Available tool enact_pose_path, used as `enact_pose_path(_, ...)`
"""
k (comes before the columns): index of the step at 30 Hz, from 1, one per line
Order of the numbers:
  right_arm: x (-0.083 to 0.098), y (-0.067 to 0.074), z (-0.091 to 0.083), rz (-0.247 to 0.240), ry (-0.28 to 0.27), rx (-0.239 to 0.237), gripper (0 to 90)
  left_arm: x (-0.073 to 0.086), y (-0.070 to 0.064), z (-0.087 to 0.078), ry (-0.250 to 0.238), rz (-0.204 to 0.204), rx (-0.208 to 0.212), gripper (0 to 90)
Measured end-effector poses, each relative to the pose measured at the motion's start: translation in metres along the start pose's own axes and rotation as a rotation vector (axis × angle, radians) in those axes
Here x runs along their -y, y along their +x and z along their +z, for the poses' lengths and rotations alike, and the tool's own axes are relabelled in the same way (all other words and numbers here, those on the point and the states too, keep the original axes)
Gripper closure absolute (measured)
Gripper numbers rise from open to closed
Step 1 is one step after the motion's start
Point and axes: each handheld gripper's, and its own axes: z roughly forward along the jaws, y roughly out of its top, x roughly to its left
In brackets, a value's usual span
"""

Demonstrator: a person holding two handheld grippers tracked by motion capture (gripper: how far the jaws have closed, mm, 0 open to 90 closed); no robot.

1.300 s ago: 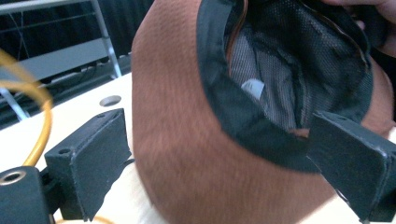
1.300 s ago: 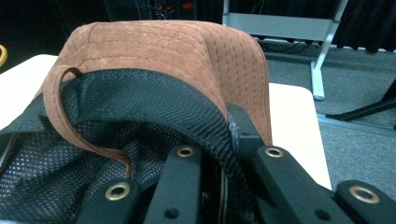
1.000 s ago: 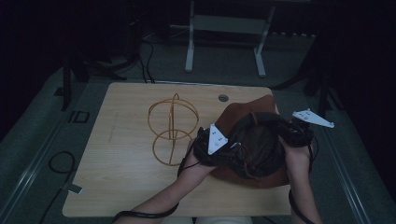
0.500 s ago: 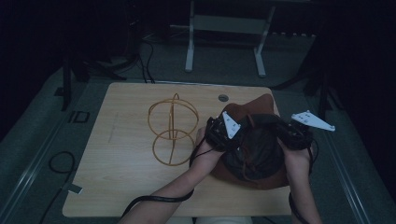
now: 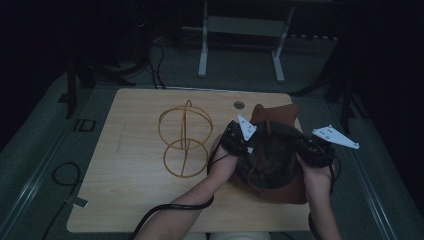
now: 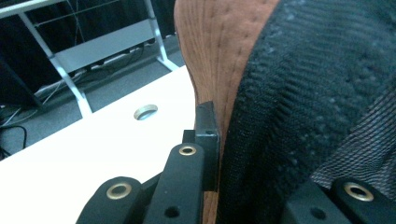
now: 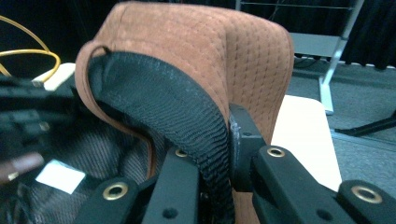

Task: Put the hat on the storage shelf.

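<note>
high view: wire stand (image 5: 185, 140) | right gripper view: hat (image 7: 196, 51) black lining

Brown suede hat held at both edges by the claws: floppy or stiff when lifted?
Probably floppy: the hat sags between the left claw and right claw, its brim folding up. Likely light, with thin suede and mesh lining. The stitched suede looks grippy, so slipping seems unlikely.

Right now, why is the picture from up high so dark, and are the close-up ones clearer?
The high view is dim: the wooden table glows faintly and the room around it sinks into black. The left gripper view is brighter, but the table looks washed-out white and the brown hat is soft with closeness. The right gripper view shows the hat's stitching sharply, while the left gripper at its edge is blurred.
</note>
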Motion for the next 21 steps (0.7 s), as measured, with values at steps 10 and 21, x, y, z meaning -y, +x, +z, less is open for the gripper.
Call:
enact_pose_path(10,0.012,0.0,-0.014,0.009,-0.029,-0.037,59.7,-0.017,0.006,-0.011,-0.044,0.014,-0.003,87.7)
enact_pose_path(21,0.022,-0.022,-0.072,-0.044,-0.092,-0.135,44.5,-0.015,0.01,-0.024,-0.117,0.035,-0.014,87.7)
